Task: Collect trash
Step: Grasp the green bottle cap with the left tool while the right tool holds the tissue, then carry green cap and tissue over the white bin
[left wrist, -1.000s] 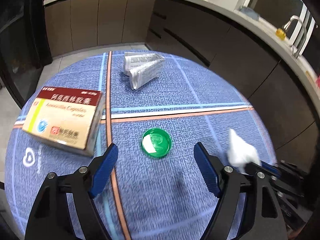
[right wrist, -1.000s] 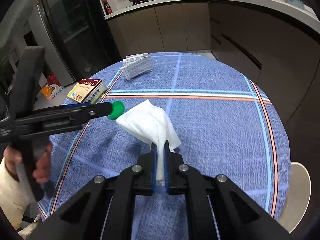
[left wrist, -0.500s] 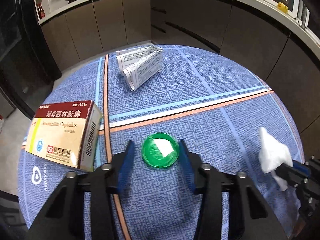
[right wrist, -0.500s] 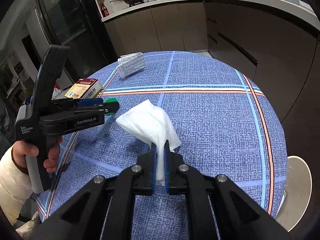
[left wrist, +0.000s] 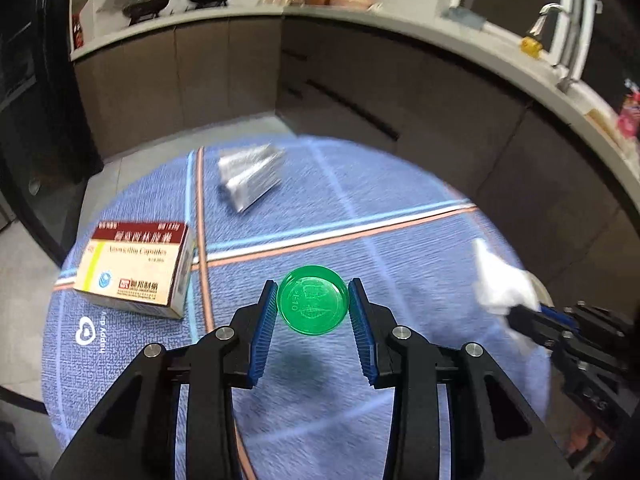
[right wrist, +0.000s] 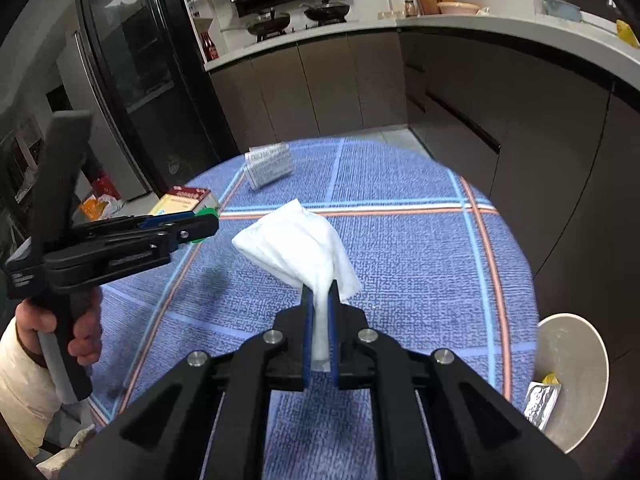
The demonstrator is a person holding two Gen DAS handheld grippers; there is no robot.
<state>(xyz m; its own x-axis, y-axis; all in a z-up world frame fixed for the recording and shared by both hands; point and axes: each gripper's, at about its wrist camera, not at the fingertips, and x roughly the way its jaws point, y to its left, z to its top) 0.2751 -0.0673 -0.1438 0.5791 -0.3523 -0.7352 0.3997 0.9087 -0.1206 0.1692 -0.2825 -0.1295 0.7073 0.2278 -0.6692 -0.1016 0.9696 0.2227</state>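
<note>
I have the green cap pinched between the blue pads of my left gripper, one pad pressed against each side of its rim, and it hangs clear above the blue checked tablecloth, with a dark shadow on the cloth beneath it. The jaws have just been closing and now rest against the cap. From the right wrist view I see only a sliver of that cap at the tip of the left gripper, which a hand grips by the handle. My right gripper is clamped tight on a white tissue, whose loose end fans out above the pads and stands off the cloth. In the left wrist view the tissue shows at the right edge. On the table, a medicine box lies to the left of the cap, and a folded printed leaflet sits farther back, near the far edge. Below the table's right side I see a round white bin with a foil wrapper in it.
</note>
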